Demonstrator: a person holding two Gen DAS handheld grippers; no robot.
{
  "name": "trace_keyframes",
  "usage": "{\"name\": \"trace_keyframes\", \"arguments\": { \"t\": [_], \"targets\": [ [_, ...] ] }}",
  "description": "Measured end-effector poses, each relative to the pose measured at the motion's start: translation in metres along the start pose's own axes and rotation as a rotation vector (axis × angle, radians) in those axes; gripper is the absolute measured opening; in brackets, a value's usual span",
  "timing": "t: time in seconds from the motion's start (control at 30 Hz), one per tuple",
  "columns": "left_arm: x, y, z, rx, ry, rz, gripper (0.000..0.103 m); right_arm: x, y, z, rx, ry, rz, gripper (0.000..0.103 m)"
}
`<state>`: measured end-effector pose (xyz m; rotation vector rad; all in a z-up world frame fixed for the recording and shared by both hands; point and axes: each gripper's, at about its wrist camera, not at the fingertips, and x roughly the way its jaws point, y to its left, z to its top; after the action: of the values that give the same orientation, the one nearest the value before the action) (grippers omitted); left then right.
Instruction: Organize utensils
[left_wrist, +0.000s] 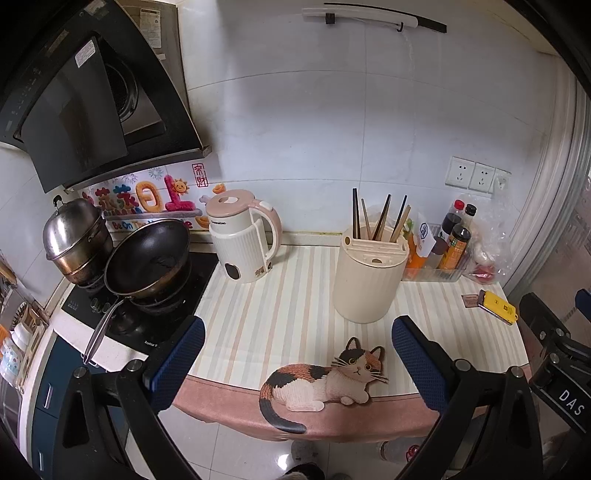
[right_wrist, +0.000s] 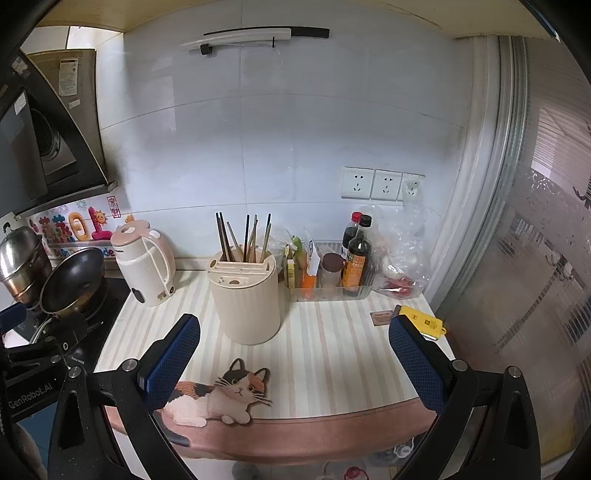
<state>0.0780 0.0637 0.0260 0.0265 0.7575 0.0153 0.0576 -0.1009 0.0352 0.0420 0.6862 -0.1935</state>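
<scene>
Both the left claw and the right claw are spread wide and grip nothing. Ahead of each, between its blue textured pads, a ribbed cream cylinder holder stands upright on the striped surface. About seven thin chopsticks stand in it with long axes near vertical, tips fanning upward.

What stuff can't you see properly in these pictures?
- Lower ends of the chopsticks: both views, hidden inside the holder.
- Bottle labels: too small to read.
- What's in the plastic bag: blurred by crinkled film.
- Pot: right view, cut off by the edge.
</scene>
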Motion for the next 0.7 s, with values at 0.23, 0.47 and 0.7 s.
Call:
{"name": "trace_keyframes", "arguments": {
  "t": [0.23, 0.47, 0.7],
  "targets": [
    [-0.001, -0.005, 0.004, 0.004, -0.001, -0.002, 0.103, 0.000, 0.000, 0.000, 0.000, 0.000, 0.000, 0.103],
    [0.001, -0.011, 0.006, 0.005, 0.004, -0.003, 0.103, 0.000, 0.001, 0.000, -0.001, 0.001, -0.003, 0.103],
    [0.003, -0.012, 0.006, 0.004, 0.000, -0.004, 0.103, 0.000, 0.000, 0.000, -0.002, 0.003, -0.002, 0.103]
  ]
}}
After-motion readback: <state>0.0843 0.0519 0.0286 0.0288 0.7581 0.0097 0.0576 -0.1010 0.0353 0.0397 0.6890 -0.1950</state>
